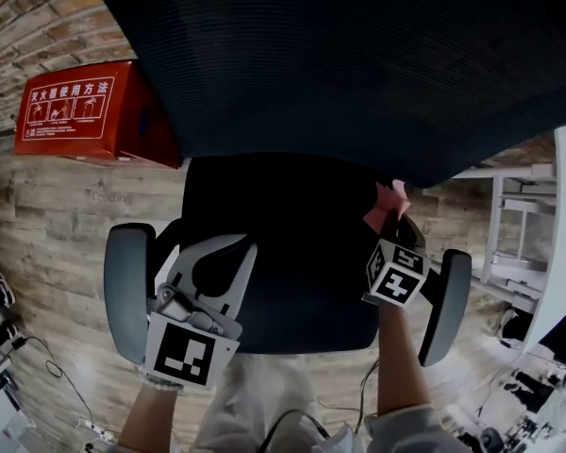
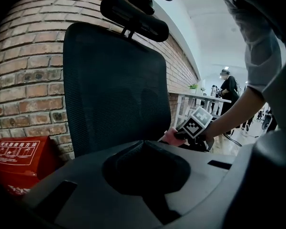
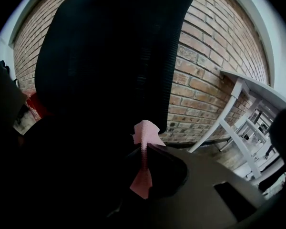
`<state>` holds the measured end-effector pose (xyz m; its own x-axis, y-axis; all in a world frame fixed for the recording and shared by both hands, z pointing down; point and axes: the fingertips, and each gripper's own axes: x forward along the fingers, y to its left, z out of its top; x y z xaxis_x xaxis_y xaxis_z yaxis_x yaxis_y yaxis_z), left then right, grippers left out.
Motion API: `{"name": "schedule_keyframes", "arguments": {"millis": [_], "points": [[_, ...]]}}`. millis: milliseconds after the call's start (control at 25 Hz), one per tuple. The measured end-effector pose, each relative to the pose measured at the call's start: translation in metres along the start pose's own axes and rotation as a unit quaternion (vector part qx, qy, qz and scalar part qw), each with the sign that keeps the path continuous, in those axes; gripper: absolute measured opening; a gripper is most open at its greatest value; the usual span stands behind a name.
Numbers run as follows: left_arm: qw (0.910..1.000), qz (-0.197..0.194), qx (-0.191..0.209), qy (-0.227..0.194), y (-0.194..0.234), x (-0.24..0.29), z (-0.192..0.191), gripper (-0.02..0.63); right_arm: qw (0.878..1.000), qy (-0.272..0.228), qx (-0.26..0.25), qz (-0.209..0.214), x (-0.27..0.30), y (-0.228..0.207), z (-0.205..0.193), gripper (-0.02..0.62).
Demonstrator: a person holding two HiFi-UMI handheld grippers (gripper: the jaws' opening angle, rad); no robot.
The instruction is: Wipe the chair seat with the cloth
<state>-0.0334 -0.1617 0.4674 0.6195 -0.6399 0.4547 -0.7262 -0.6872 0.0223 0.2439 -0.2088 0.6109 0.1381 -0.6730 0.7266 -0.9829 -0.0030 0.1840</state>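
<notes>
brick wall [image 3: 205, 80], right tool [image 3: 144, 159] pinching cloth [image 3: 146, 133], pointing at backrest [image 1: 358, 55]

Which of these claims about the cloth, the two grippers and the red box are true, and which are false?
1. The right gripper is shut on the pink cloth. True.
2. The left gripper holds a second cloth. False: its fingers are together with nothing between them.
3. The cloth lies spread flat on the middle of the chair seat. False: it is bunched in the right gripper at the seat's rear right edge.
4. A red box stands by the brick wall, left of the chair in the head view. True.
</notes>
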Motion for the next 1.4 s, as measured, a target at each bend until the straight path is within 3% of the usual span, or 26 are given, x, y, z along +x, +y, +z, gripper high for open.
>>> {"name": "schedule_keyframes", "arguments": {"millis": [520,920,1080,1400], "points": [[0.9998,0.014,-0.011,0.005,0.011,-0.017,-0.012,0.018,0.997,0.007,-0.042,0.059,0.014,0.064,0.0,0.052],[0.9997,0.02,-0.016,0.005,0.013,-0.029,-0.013,0.018,0.989,0.0,-0.079,0.123,0.018,0.137,0.009,0.052],[0.9995,0.023,-0.023,0.003,0.016,-0.036,-0.014,0.018,0.982,-0.006,-0.104,0.16,0.016,0.174,0.014,0.052],[0.9979,0.03,-0.057,-0.008,0.023,-0.055,-0.006,0.018,0.954,-0.022,-0.171,0.244,-0.005,0.256,0.02,0.052]]}}
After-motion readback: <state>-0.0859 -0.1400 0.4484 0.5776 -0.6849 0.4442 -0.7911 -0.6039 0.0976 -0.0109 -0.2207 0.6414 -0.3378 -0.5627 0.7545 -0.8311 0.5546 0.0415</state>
